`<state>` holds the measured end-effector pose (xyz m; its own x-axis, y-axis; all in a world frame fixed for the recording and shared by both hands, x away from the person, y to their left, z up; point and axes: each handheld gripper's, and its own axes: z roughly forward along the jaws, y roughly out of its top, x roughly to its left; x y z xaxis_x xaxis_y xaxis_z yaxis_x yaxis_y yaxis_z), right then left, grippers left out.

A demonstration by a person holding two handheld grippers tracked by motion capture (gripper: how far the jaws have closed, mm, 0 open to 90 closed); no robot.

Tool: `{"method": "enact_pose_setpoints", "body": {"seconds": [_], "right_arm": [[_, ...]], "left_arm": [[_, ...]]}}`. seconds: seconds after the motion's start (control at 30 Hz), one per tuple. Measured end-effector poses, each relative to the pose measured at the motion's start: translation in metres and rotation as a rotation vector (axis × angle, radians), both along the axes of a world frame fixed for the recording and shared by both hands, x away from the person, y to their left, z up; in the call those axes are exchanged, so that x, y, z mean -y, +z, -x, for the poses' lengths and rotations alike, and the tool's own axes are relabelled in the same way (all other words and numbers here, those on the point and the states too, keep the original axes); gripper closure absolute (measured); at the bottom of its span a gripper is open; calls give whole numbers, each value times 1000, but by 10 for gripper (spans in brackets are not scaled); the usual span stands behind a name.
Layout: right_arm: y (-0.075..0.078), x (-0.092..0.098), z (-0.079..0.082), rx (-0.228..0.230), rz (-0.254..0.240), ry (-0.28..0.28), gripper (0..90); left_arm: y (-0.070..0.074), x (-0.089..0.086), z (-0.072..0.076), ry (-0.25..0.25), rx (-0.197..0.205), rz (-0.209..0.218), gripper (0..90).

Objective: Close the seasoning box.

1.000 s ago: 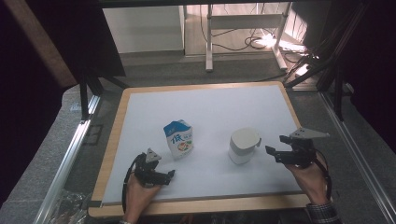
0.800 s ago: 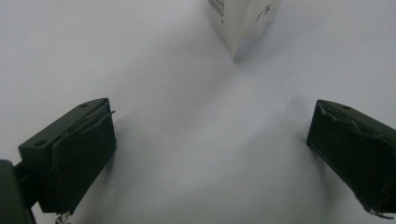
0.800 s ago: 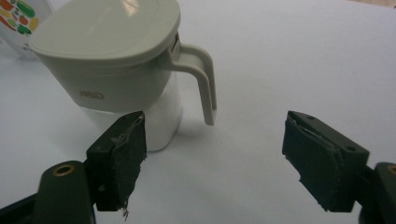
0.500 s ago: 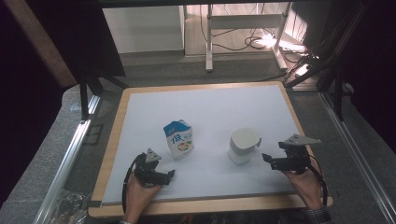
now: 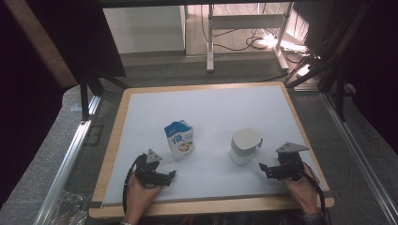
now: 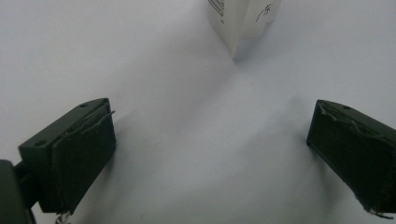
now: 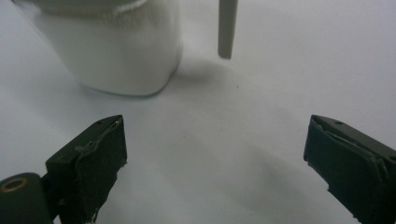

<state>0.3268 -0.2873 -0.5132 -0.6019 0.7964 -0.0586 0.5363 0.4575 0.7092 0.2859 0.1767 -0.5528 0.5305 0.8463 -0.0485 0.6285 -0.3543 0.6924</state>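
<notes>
White lidded container (image 5: pixel 245 146) upright on the white table sheet (image 5: pixel 211 108), right of centre, with a small handle or tab sticking out on its right side. Seen close in the right gripper view (image 7: pixel 116 51): frosted white wall, rounded base, grey tab (image 7: pixel 227 28) hanging free beside it, not touching the sheet.

Right gripper (image 5: pixel 265 168) just right of and nearer than the container, apart from it, low over the sheet. Jaws spread wide, just been opening, nothing between them; bare sheet in the gap (image 7: pixel 215 154). Grey three-cornered plate on top. Right hand (image 5: pixel 300 190) behind it at the near edge of the table.

Blue-and-white carton (image 5: pixel 179 139) left of the container, well apart from it, standing with a slight lean, peaked top. Bottom corner of the carton at the top of the left gripper view (image 6: pixel 243 23), printed characters partly legible.

Left gripper (image 5: pixel 170 176) near and slightly left of the carton, not touching. Jaws spread wide, empty, sheet showing between them (image 6: pixel 210 154). Left hand (image 5: pixel 141 192) at the near table edge.

Wooden table border (image 5: pixel 112 140) around the sheet; cables and a metal frame on the floor beyond the far edge.
</notes>
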Motion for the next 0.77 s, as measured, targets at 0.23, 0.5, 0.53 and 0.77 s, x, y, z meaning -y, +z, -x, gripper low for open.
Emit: {"method": "enact_pose_setpoints", "body": {"seconds": [0.23, 0.5, 0.53, 0.77], "right_arm": [[-12, -9, 1, -7, 40, 14, 55], [-20, -7, 2, 5, -22, 33, 48], [-21, -7, 3, 11, -24, 31, 48], [-22, -6, 5, 20, -32, 26, 49]], "left_arm": [[0, 0, 0, 0, 0, 0, 9], [0, 0, 0, 0, 0, 0, 9], [0, 0, 0, 0, 1, 0, 9], [0, 0, 0, -1, 1, -2, 9]]}}
